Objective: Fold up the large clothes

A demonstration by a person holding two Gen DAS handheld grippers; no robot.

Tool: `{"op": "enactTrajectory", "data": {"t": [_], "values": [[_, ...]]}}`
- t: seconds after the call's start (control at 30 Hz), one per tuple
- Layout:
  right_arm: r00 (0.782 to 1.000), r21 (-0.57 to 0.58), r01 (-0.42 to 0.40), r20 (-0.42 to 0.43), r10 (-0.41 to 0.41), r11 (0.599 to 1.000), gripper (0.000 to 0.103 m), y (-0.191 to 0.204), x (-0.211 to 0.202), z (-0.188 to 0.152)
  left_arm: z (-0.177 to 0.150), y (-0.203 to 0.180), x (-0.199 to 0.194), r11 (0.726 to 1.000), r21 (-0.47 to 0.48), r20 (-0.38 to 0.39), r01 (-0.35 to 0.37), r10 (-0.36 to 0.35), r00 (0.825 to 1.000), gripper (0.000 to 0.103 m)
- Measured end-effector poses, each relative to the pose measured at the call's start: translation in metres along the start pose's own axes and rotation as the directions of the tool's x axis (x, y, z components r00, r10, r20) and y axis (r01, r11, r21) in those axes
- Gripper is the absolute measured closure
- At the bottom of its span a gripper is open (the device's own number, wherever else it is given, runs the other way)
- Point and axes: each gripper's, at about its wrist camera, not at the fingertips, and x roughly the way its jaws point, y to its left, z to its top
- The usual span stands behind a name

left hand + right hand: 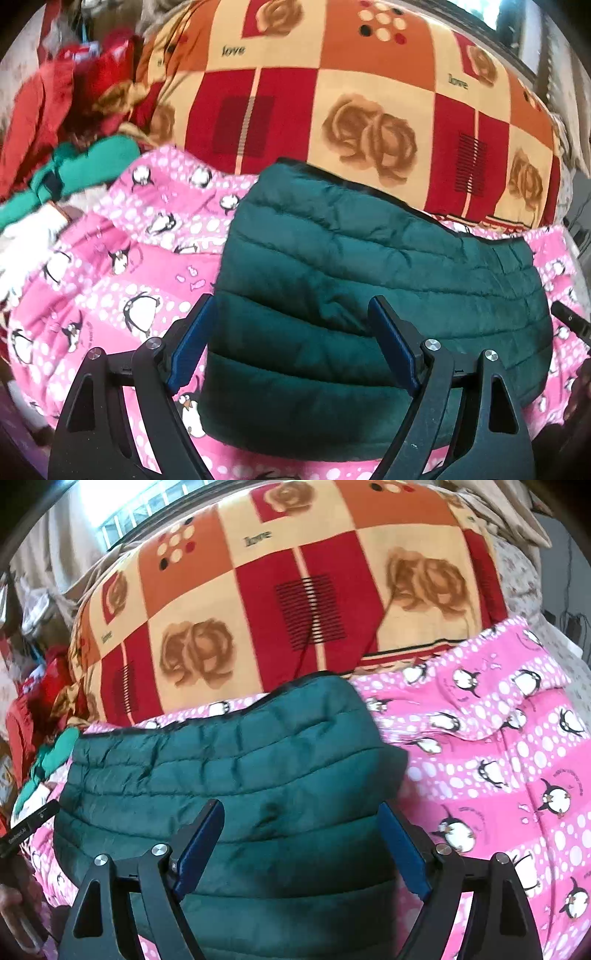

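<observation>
We find the left claw [291, 328] released, its 2 blue pads spread wide above the near left part of the dark green quilted jacket [369, 266], gripping nothing. The right claw [303, 834] is likewise released, its pads apart over the near right part of the same jacket [229, 768]. The jacket lies folded into a compact block on a pink penguin-print sheet [110, 258] covering the bed. Beyond it, at the far side, we note a red, orange and cream rose-patterned blanket [351, 92]. A green garment [85, 166] and red clothes [40, 99] lie heaped at the far left.
</observation>
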Motion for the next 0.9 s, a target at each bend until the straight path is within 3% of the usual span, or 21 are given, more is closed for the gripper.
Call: {"op": "enactTrajectory", "data": {"t": [0.33, 0.9], "values": [[1.000, -0.030, -0.026, 0.000, 0.026, 0.999, 0.014, 0.050, 0.008, -0.017, -0.017, -0.045, -0.015, 0.997, 0.071, 0.049, -0.017, 0.014, 0.999, 0.019], [1.000, -0.092, -0.009, 0.027, 0.011, 0.996, 0.014, 0.084, -0.004, -0.033, -0.033, -0.058, -0.030, 0.997, 0.065, 0.104, -0.041, 0.034, 0.994, 0.019]]}}
